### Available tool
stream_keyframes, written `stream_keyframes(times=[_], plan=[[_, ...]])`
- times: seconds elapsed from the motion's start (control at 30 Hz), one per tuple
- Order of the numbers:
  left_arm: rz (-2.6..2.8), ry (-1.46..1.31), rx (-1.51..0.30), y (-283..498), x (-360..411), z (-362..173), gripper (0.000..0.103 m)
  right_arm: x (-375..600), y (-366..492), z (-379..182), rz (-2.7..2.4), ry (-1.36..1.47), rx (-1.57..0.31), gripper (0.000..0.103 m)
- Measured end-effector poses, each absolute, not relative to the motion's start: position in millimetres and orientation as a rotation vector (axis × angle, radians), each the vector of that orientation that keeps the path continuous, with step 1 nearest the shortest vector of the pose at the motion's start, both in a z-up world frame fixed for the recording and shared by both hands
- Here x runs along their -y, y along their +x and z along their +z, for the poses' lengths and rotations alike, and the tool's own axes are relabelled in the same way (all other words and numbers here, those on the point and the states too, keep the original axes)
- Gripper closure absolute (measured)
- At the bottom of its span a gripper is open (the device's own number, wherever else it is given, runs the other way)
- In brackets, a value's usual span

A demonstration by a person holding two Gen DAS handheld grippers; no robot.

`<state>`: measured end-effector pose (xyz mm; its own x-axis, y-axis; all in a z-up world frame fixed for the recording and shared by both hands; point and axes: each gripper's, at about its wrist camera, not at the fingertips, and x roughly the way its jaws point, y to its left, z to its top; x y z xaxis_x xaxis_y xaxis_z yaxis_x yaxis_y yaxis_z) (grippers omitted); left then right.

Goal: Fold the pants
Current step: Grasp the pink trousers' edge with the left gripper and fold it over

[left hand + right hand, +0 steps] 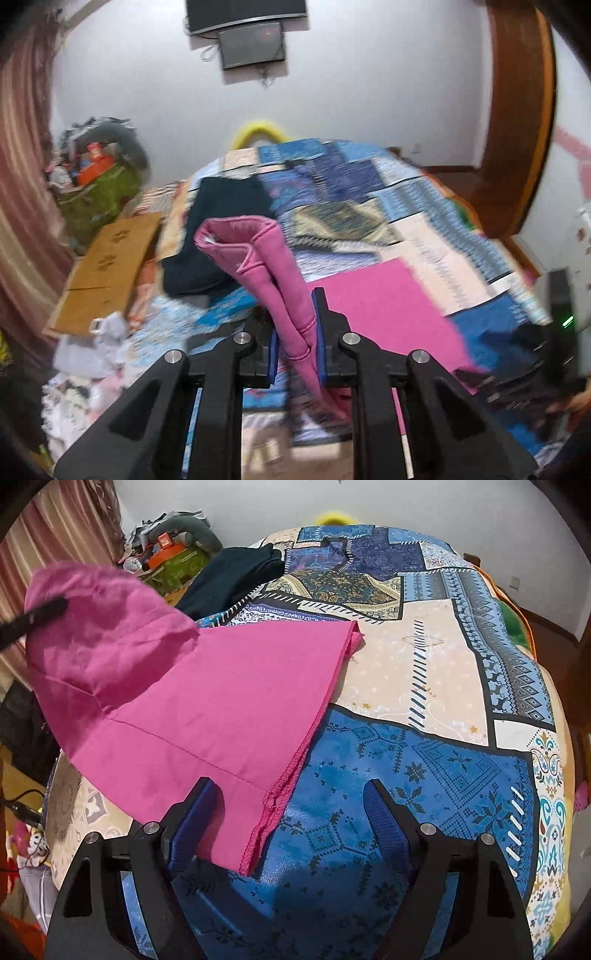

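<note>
The pink pants (207, 701) lie partly on a patchwork bed cover (424, 686). My left gripper (297, 332) is shut on a folded pink edge of the pants (266, 273) and holds it lifted above the bed; the rest of the pants (384, 295) lies flat to the right. In the right wrist view the lifted part (96, 627) hangs at the upper left, with the left gripper's dark tip (33, 618) on it. My right gripper (291, 801) is open, low over the bed; the pants' hem corner (255, 834) lies across its left finger.
A dark folded garment (218, 229) lies on the bed beyond the pants, also in the right wrist view (236, 578). A cardboard sheet (107, 266) and a cluttered pile (99, 173) sit left of the bed. A wooden headboard (517, 122) stands at right.
</note>
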<state>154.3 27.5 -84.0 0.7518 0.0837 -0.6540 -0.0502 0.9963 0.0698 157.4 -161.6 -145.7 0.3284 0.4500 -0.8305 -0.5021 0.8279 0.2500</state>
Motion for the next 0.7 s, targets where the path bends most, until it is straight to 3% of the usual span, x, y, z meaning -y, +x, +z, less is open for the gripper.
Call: stream_keyframes(times=[0.23,0.63,0.7], plan=[[-0.138,-0.065,-0.778,184,6,-81,0.089,162,157,-146,0.63,-0.053,-1.065,0.024],[-0.266,-0.104,-0.965,202,43,-131,0.089,162,157,-146,0.632,-0.043,-1.06,0.024],[-0.261,-0.099,-0.978,198,42,-131,0.081,161,157,-146,0.631,-0.042,-1.06,0.024]])
